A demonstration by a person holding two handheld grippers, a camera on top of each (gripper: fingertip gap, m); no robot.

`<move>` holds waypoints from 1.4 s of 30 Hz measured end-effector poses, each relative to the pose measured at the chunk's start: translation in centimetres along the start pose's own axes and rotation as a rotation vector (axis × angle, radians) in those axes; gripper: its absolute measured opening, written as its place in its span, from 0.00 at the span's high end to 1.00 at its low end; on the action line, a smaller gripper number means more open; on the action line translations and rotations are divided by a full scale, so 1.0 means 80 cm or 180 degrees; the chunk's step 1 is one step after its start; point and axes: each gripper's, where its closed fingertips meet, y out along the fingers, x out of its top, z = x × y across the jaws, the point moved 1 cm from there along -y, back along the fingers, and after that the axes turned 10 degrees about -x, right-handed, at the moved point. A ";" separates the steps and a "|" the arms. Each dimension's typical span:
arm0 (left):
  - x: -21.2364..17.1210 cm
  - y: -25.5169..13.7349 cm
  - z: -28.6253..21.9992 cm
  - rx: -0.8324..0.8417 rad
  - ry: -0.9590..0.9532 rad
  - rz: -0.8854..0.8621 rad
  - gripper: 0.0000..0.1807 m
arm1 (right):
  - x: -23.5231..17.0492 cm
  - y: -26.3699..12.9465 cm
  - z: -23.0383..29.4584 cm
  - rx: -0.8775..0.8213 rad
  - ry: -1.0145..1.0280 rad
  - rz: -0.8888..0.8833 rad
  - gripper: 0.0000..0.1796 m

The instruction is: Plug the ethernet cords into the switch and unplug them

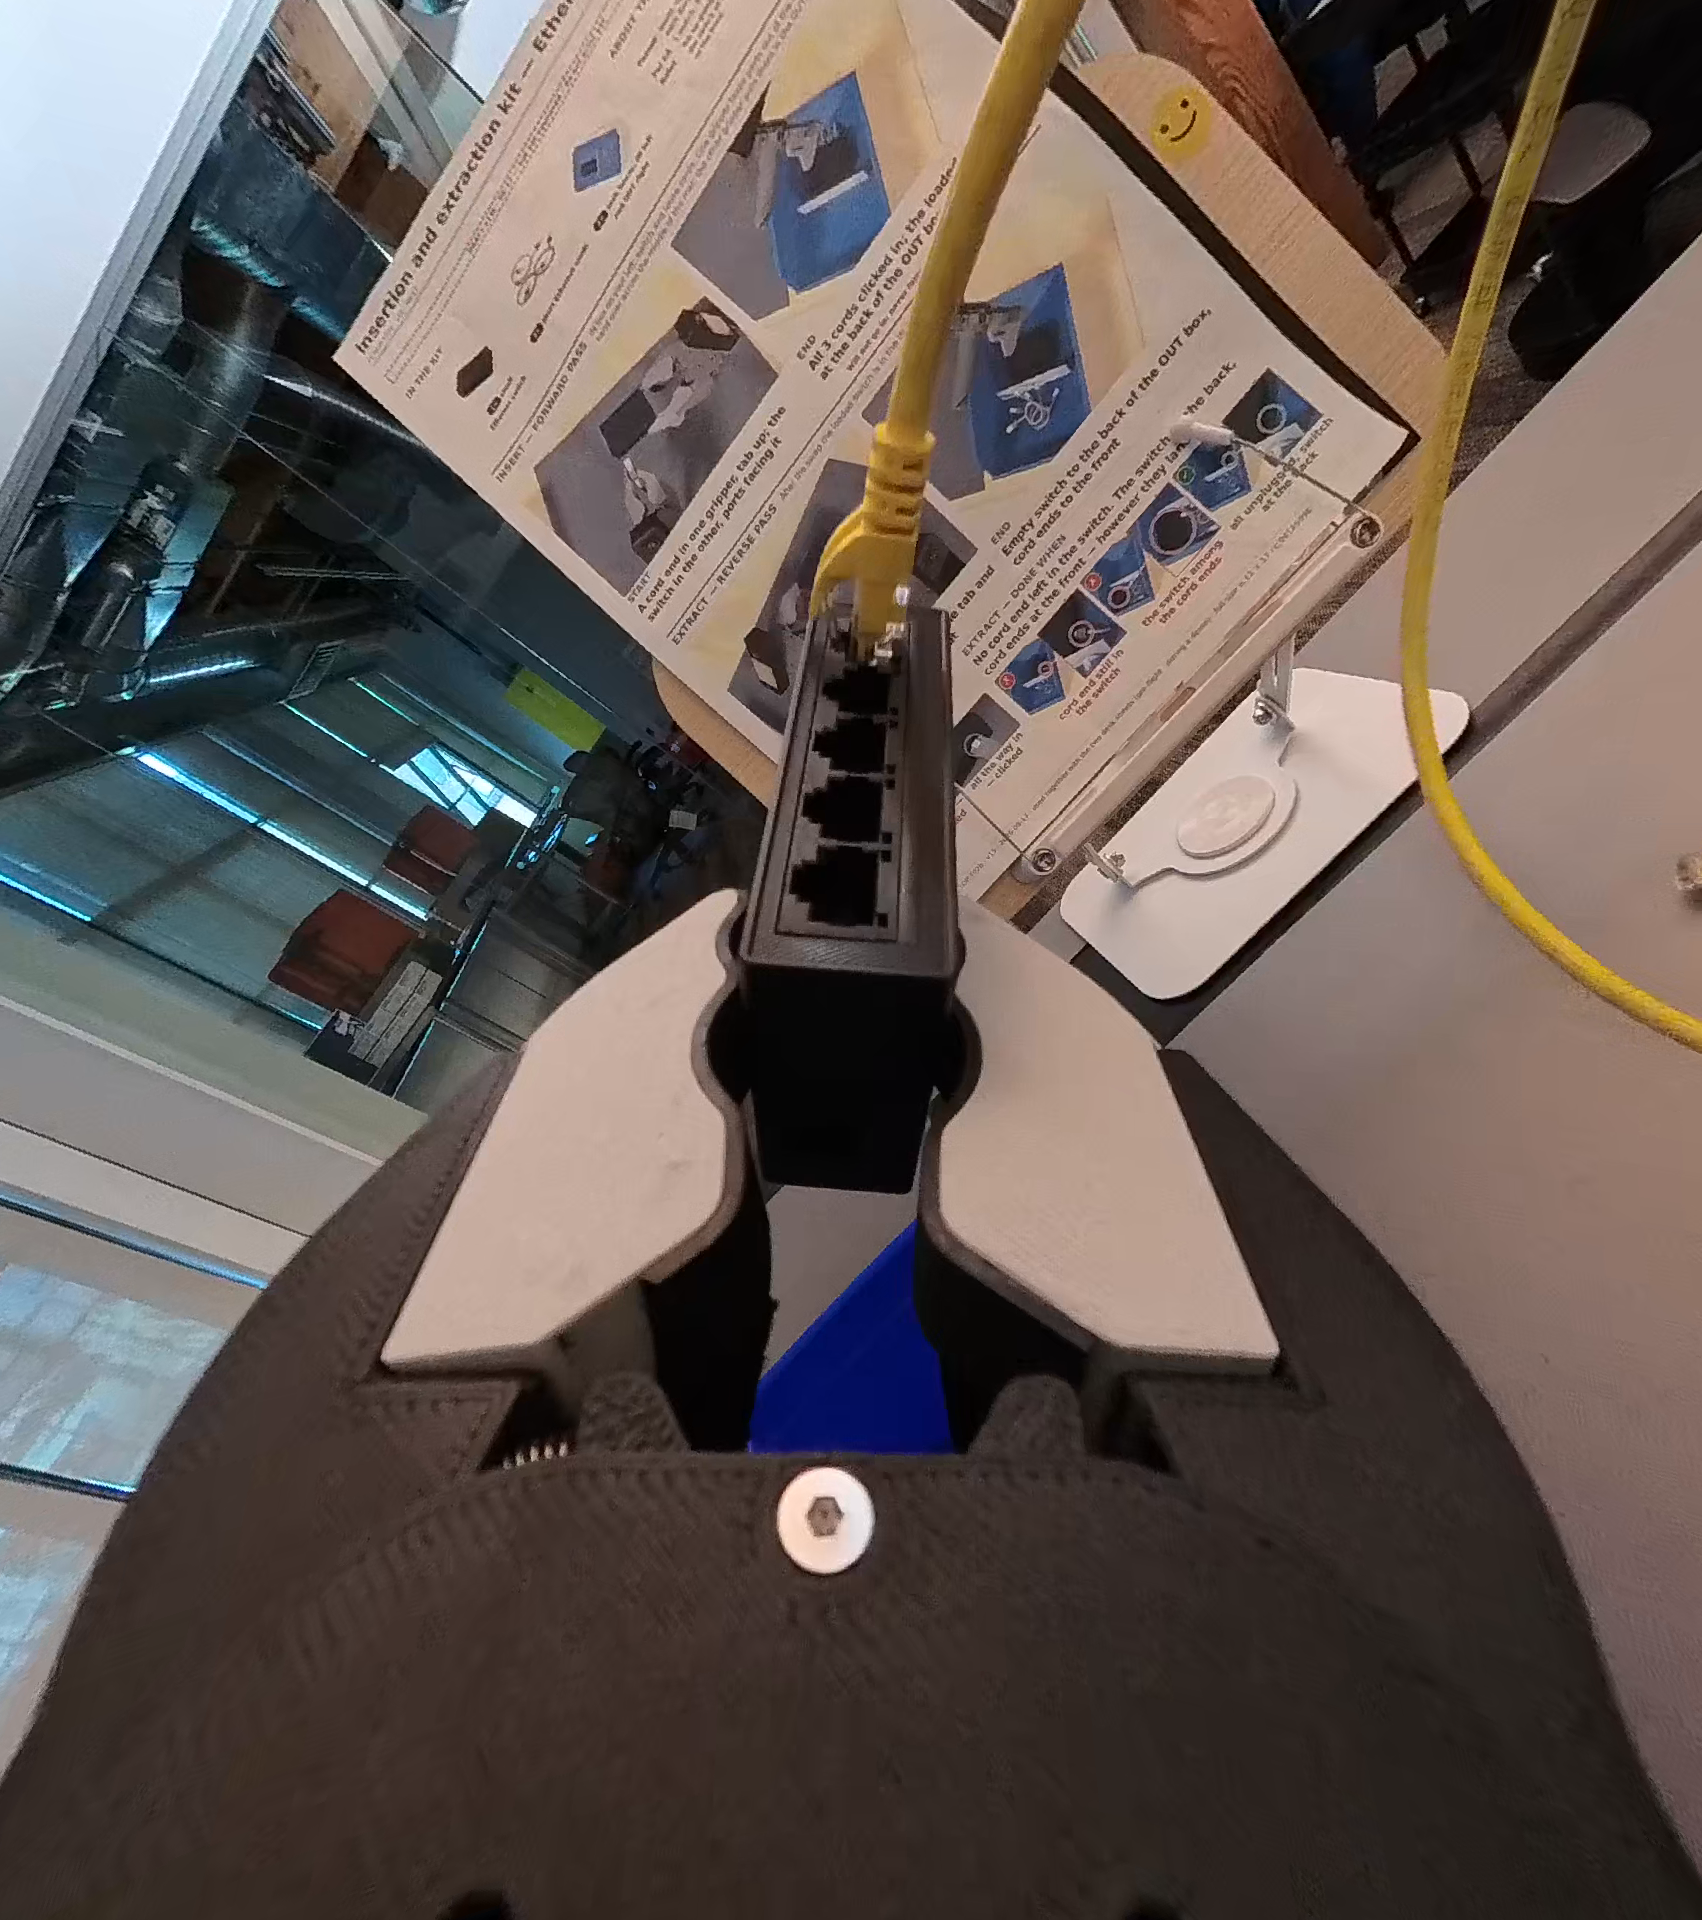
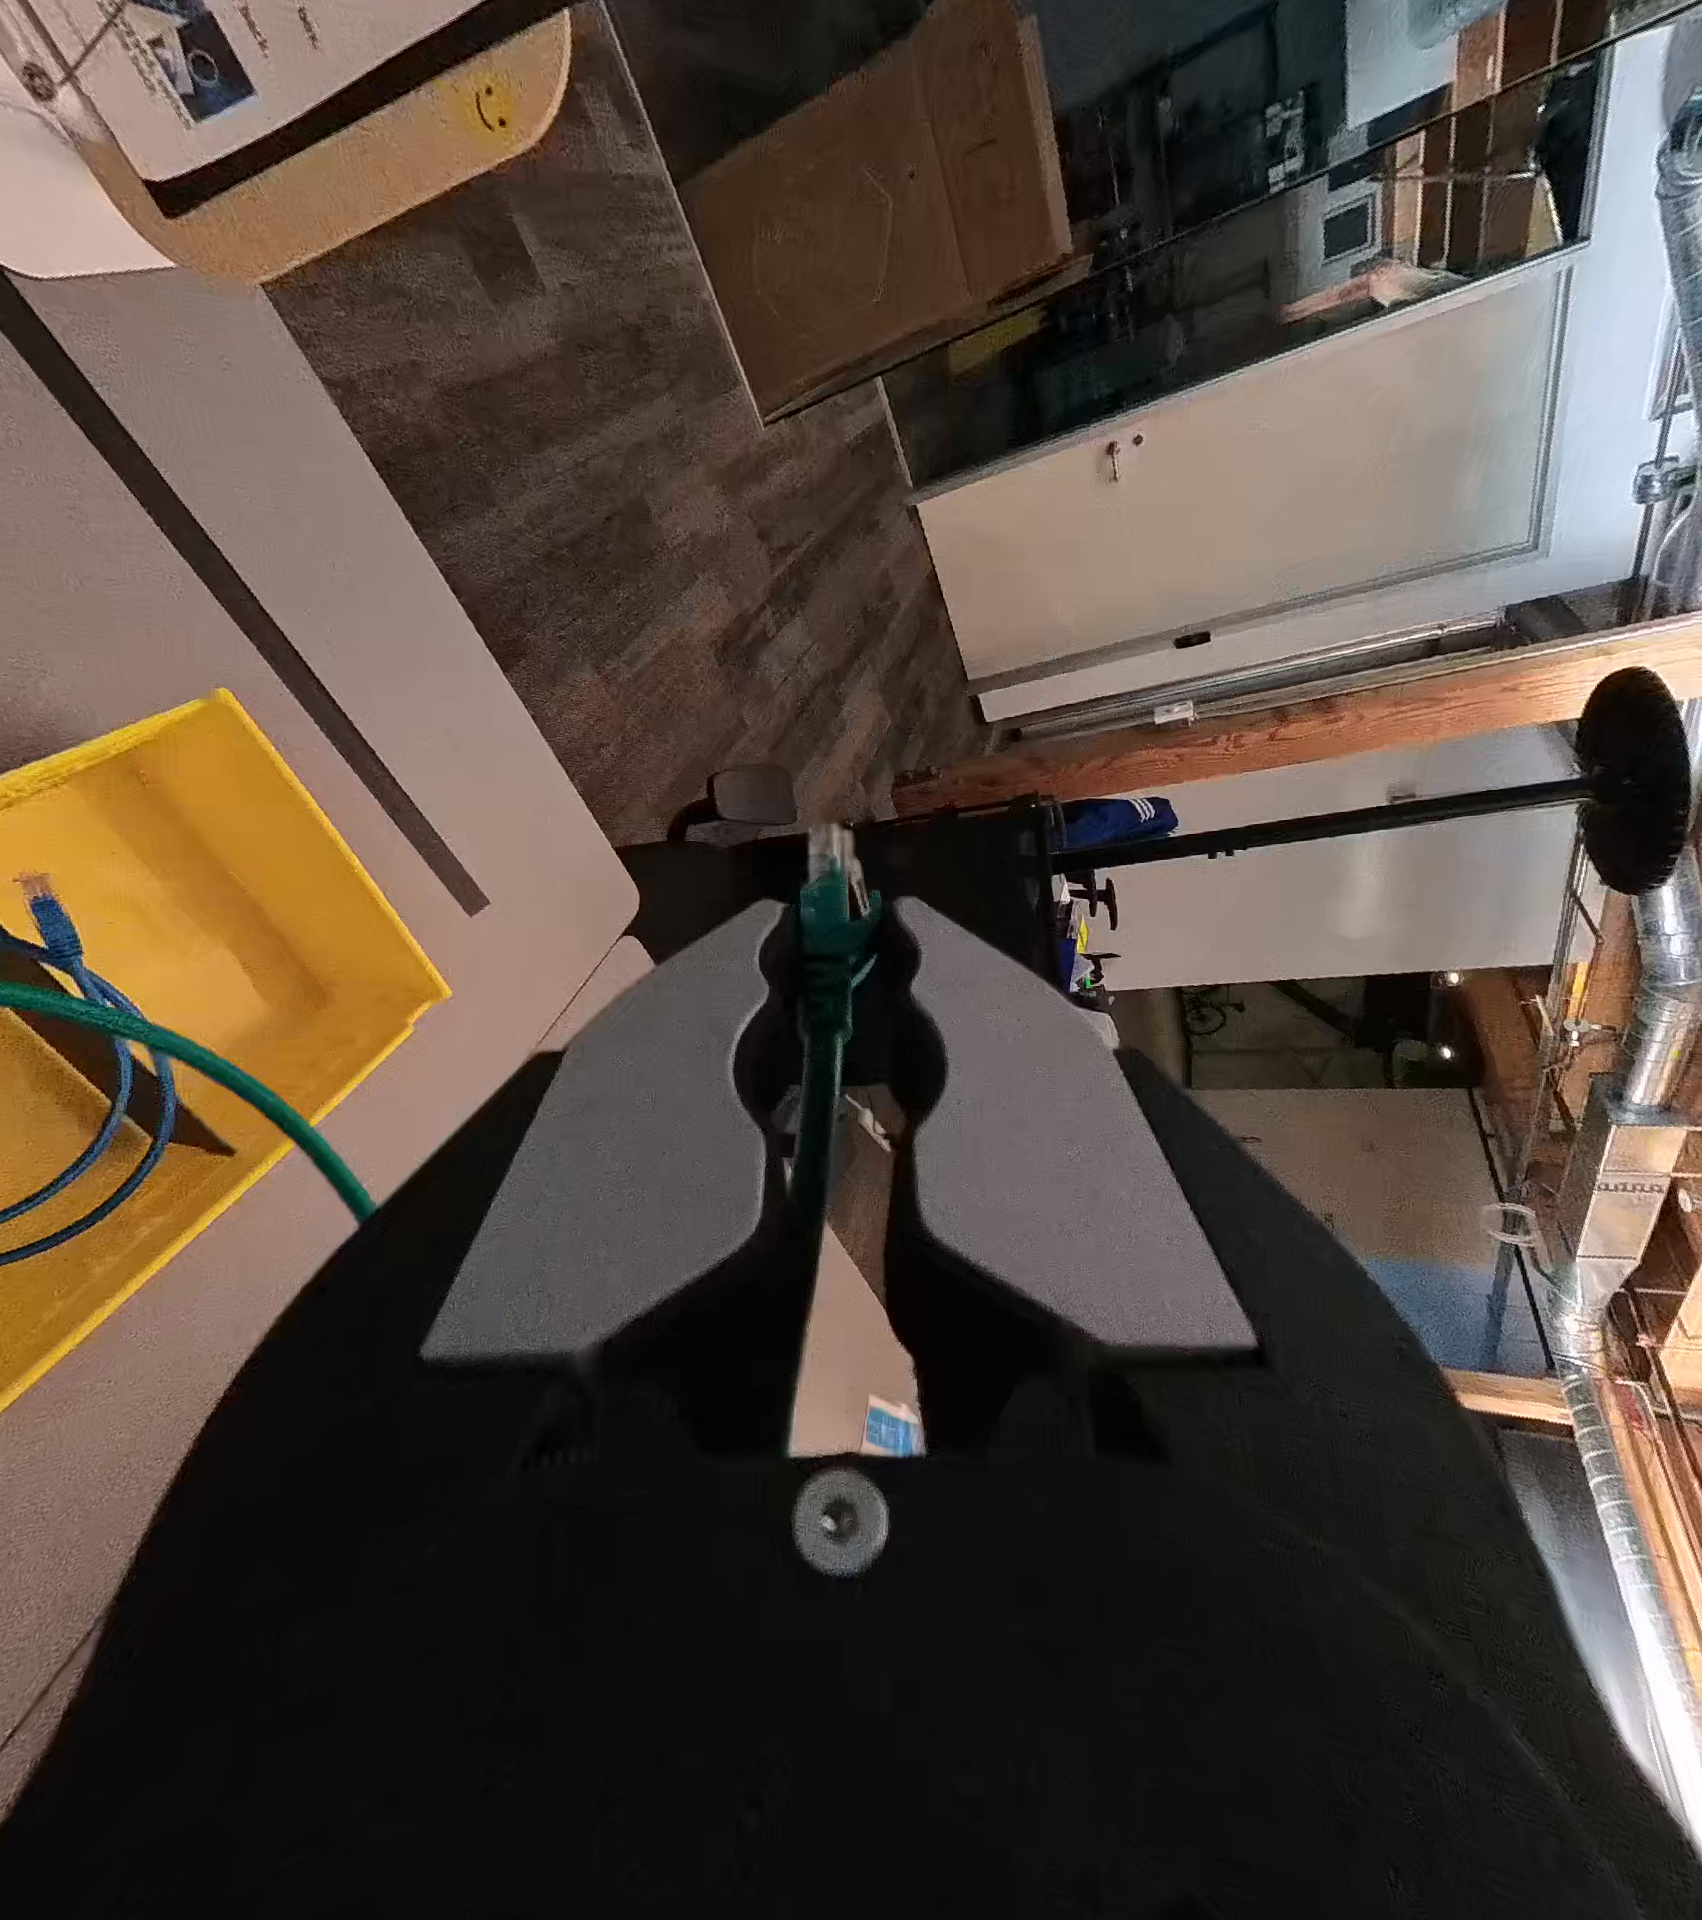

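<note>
Above the grey desk (image 1: 1605,935), the left tongs (image 1: 849,997) were clamped on the black switch (image 1: 852,831), its far port holding the yellow cord (image 1: 920,343). The right tongs (image 2: 834,971) gripped the green cord (image 2: 826,997) behind its plug. Insertion seemed underway; next, that plug needed lining up with an empty port.

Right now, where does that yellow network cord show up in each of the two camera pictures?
Left wrist view: the yellow cord hangs at top centre, plugged into the far end of the black switch held by the left gripper.
Right wrist view: not in it; only a green cord and a blue cord show.
Shared landmark: the smiley sticker on the wooden board.
</note>
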 end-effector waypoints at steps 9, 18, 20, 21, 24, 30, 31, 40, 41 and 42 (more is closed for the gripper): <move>0.001 0.004 -0.006 -0.0046 0.0034 0.0043 0.84 | -0.048 0.067 0.064 0.0157 -0.0179 0.0456 0.91; -0.005 0.006 -0.006 -0.0071 0.0005 0.0085 0.84 | -0.071 0.109 0.084 0.0053 -0.0201 0.0741 0.91; -0.006 0.007 -0.005 -0.0071 0.0002 0.0096 0.84 | -0.074 0.105 0.063 -0.0094 -0.0190 0.0833 0.91; -0.006 0.007 -0.005 -0.0069 0.0002 0.0100 0.84 | -0.074 0.100 0.052 -0.0175 -0.0190 0.0861 0.91; -0.007 0.008 -0.005 -0.0081 -0.0002 0.0112 0.84 | -0.063 0.081 0.018 -0.0395 -0.0155 0.0834 0.91; -0.005 0.009 -0.009 -0.0101 0.0027 0.0140 0.84 | -0.020 0.053 -0.007 -0.0555 -0.0208 0.0641 0.92; -0.005 0.009 -0.010 -0.0107 0.0033 0.0141 0.84 | -0.017 0.053 -0.008 -0.0563 -0.0247 0.0659 0.91; -0.003 0.008 -0.012 -0.0137 0.0034 0.0118 0.84 | -0.037 0.085 0.030 -0.0273 -0.0336 0.0930 0.91; -0.003 0.008 -0.012 -0.0139 0.0027 0.0118 0.84 | -0.039 0.086 0.031 -0.0269 -0.0322 0.0933 0.91; -0.004 0.008 -0.011 -0.0138 0.0021 0.0118 0.84 | -0.041 0.087 0.032 -0.0266 -0.0307 0.0929 0.91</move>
